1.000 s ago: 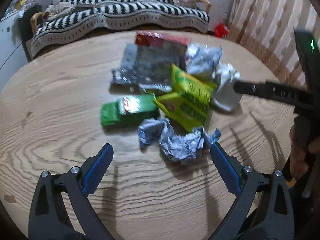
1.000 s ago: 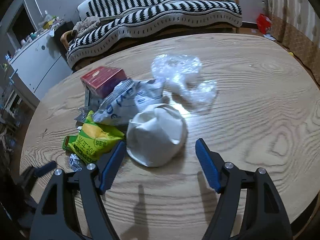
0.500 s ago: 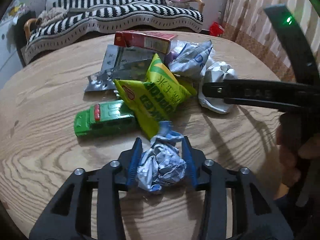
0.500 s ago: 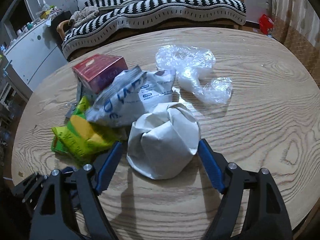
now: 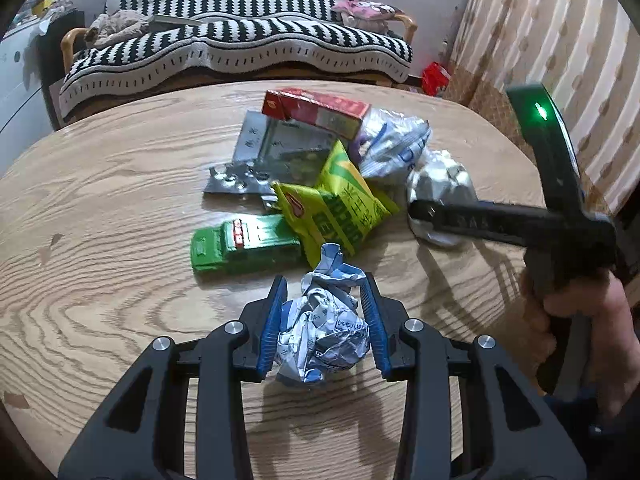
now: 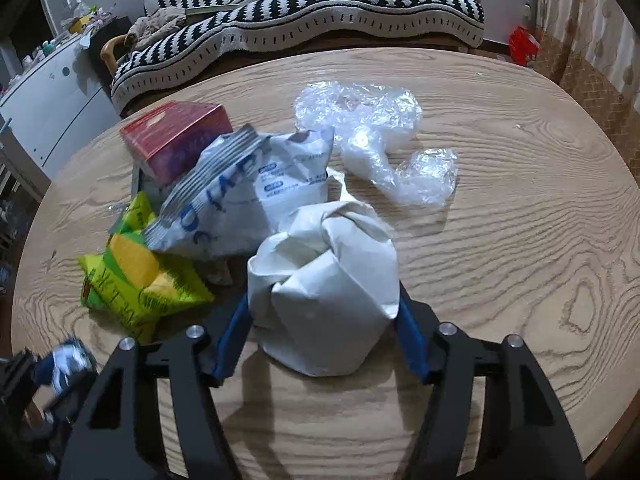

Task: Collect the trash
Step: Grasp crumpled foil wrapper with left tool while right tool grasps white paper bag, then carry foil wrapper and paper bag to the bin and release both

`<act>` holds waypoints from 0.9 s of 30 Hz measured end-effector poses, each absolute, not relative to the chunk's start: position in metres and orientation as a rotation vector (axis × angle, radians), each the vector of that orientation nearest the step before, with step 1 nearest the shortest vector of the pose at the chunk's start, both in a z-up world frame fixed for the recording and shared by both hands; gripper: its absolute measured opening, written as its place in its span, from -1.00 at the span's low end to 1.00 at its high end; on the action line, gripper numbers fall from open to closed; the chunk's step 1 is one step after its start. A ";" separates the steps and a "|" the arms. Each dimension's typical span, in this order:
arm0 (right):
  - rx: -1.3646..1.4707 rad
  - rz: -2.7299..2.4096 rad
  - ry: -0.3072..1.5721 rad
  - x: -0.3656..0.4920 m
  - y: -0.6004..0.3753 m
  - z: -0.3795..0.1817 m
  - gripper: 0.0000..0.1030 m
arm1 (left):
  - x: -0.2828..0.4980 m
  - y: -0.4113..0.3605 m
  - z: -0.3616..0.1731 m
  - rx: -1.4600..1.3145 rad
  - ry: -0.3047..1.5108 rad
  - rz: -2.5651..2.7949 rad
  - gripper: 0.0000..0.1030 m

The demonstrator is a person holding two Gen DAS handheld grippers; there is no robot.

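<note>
Crinkled printed wad [image 5: 324, 336] squeezed in left jaws; smooth white bundle [image 6: 324, 288] seemingly gripped right.

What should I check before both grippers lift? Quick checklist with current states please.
1. Left gripper shut on the crumpled foil wrapper: ok, both pads press its sides.
2. Right gripper shut on the white paper wad: ok, pads touch both flanks, though the wad bulges wide past them.
3. Foil wrapper free of the yellow-green snack bag: cannot tell, its top tip sits right at the bag's edge.
4. Paper wad free of the white-and-blue pouch: cannot tell, the two touch or overlap.
5. Green toy car outside the left grasp: ok.
6. Trash bin for the drop: cannot tell, none in view.
</note>
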State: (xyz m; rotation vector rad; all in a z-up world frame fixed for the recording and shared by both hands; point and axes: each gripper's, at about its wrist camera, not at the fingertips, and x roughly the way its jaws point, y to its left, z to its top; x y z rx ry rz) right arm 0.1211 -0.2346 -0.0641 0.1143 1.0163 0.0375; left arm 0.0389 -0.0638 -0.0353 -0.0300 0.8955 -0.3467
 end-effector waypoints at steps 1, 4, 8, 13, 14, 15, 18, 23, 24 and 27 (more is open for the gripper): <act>0.100 0.038 1.008 0.116 -0.235 -0.062 0.17 | 0.039 -0.064 -0.034 -0.033 0.892 -0.347 -0.28; 0.081 0.040 0.983 0.106 -0.238 -0.053 0.17 | 0.043 -0.066 -0.028 -0.042 0.887 -0.354 -0.28; 0.092 0.043 0.963 0.090 -0.252 -0.044 0.17 | 0.048 -0.081 -0.021 -0.045 0.883 -0.367 -0.28; 0.117 0.019 0.928 0.062 -0.287 -0.029 0.17 | 0.052 -0.117 -0.012 0.010 0.854 -0.370 -0.27; 0.128 0.011 0.921 0.055 -0.298 -0.027 0.17 | 0.053 -0.126 -0.011 0.013 0.853 -0.378 -0.27; 0.138 0.004 0.916 0.049 -0.308 -0.025 0.17 | 0.054 -0.134 -0.011 0.012 0.856 -0.387 -0.27; 0.170 -0.038 0.901 0.027 -0.344 -0.020 0.17 | 0.054 -0.167 -0.008 0.013 0.862 -0.433 -0.27; 0.206 -0.141 0.873 -0.020 -0.413 -0.018 0.18 | 0.047 -0.240 -0.004 0.053 0.849 -0.531 -0.27; 0.212 -0.158 0.872 -0.028 -0.424 -0.018 0.18 | 0.045 -0.256 -0.004 0.056 0.853 -0.554 -0.27; 0.249 -0.226 0.867 -0.058 -0.466 -0.021 0.18 | 0.036 -0.310 -0.007 0.068 0.869 -0.640 -0.27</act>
